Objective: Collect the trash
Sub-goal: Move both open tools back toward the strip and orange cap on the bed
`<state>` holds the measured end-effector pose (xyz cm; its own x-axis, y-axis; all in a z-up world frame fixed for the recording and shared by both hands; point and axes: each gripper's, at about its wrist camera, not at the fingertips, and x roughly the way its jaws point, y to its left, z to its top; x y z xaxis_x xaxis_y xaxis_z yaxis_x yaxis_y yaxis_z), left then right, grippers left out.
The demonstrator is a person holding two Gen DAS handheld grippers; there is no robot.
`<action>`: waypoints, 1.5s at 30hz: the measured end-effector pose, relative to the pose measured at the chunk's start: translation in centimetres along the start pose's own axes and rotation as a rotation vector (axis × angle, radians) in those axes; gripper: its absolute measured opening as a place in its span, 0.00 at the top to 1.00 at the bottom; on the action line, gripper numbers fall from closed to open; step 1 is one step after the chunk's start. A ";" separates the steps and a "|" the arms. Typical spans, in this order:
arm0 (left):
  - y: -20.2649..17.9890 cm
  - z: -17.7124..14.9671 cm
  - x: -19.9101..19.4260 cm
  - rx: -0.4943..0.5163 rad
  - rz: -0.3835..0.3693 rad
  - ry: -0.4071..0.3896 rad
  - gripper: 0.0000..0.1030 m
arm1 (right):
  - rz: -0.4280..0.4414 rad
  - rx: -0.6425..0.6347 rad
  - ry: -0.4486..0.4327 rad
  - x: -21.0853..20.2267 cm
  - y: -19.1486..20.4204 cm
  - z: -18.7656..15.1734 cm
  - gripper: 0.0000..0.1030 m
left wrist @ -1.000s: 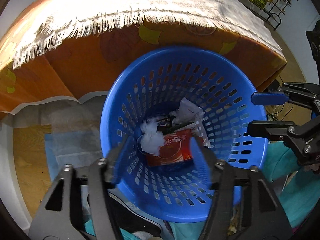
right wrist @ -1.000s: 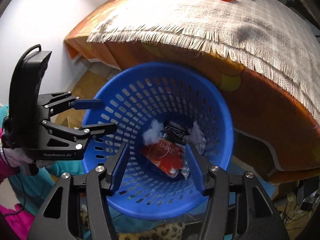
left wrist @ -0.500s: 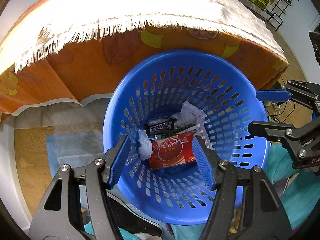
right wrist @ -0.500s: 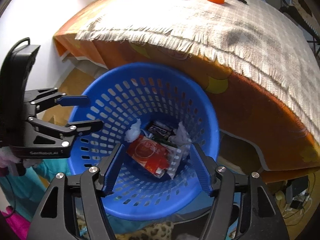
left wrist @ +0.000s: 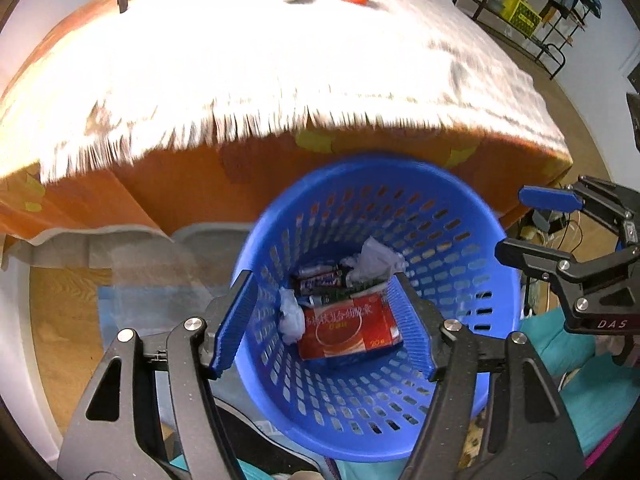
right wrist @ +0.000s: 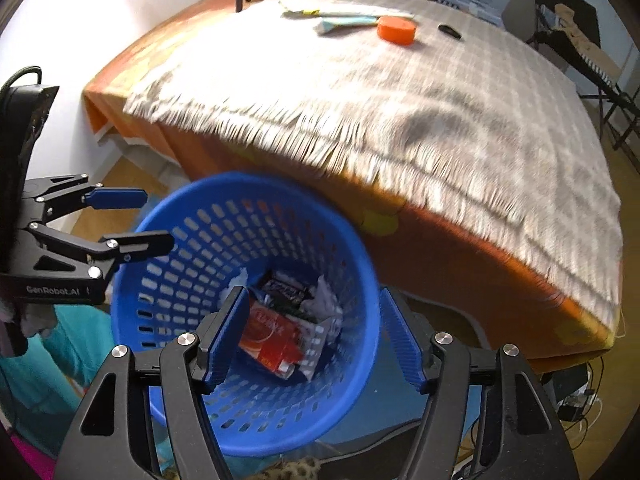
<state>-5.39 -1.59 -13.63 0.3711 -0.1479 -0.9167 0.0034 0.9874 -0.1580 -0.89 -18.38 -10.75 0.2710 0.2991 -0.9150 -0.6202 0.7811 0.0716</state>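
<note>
Both my grippers hang over the blue basket [left wrist: 372, 412], left gripper [left wrist: 324, 320] with jaws still spreading, right gripper [right wrist: 312, 340] with jaws apart, nothing between either pair. The red box [left wrist: 348, 326] and crumpled tissue [left wrist: 376, 260] lie at the basket's bottom. The orange cap [right wrist: 397, 30] and wrappers [right wrist: 344, 16] wait on the surface's far side; I'd clear the fringed cloth [right wrist: 400, 112] first.
</note>
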 end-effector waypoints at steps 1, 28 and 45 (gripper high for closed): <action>0.1 0.4 -0.3 -0.001 0.001 -0.009 0.33 | -0.005 0.005 -0.004 -0.1 -0.1 0.4 0.35; 2.5 17.7 -1.8 0.081 -0.010 -0.169 0.32 | -0.020 0.089 -0.211 -2.2 -6.4 12.7 0.35; 4.6 30.2 3.0 0.189 0.083 -0.124 0.33 | 0.087 0.134 -0.173 2.6 -9.4 19.7 0.35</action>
<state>23.81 4.14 -5.95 0.4889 -0.0691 -0.8696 0.1378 0.9905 -0.0012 20.15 -14.19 -6.03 0.3502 0.4491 -0.8220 -0.5470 0.8104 0.2097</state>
